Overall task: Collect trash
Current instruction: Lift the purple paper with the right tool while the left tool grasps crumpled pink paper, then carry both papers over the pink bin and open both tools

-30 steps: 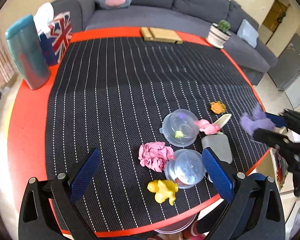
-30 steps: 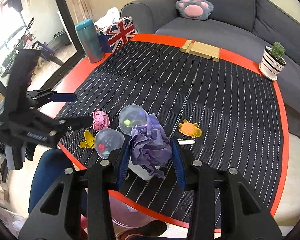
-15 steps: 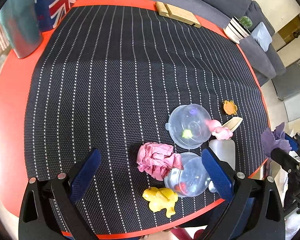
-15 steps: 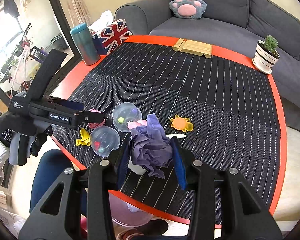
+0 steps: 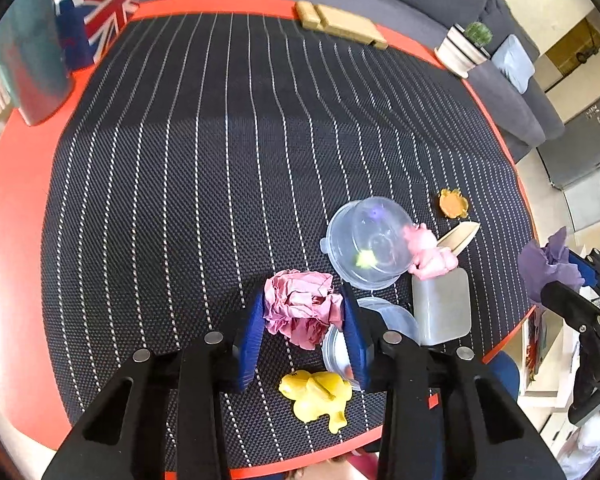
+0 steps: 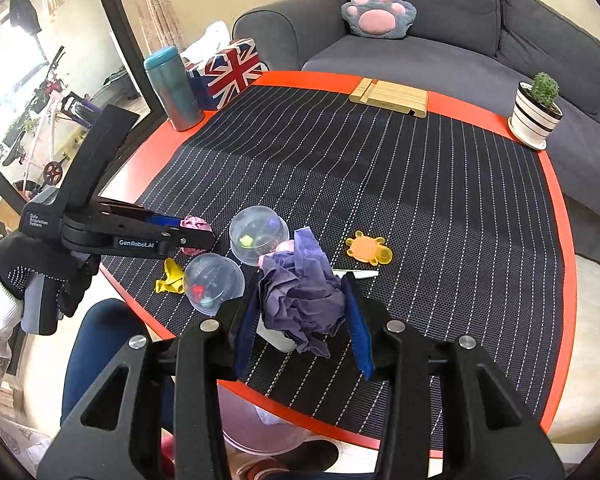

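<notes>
A crumpled pink paper ball (image 5: 296,314) lies on the black striped mat near the table's front edge. My left gripper (image 5: 302,294) reaches down around it, its jaws closing, and both blue pads touch the ball's sides. The right wrist view shows the same grip from the side, with the pink ball (image 6: 196,223) at the fingertips. My right gripper (image 6: 302,286) is shut on a crumpled purple paper wad (image 6: 300,300) and holds it above the mat's front edge. In the left wrist view that purple wad (image 5: 548,266) hangs at the far right.
Two clear plastic domes (image 5: 366,244) (image 5: 384,316), a yellow toy (image 5: 316,396), a pink toy (image 5: 428,252), a white tub (image 5: 440,308) and an orange turtle (image 5: 452,202) crowd the pink ball. At the back stand a teal tumbler (image 6: 172,88), flag box (image 6: 228,72), wooden stand (image 6: 388,98), cactus pot (image 6: 536,112).
My left gripper has come down over the pink paper ball and its jaws have swung in from wide apart onto it. The right gripper still holds the purple wad in place.
</notes>
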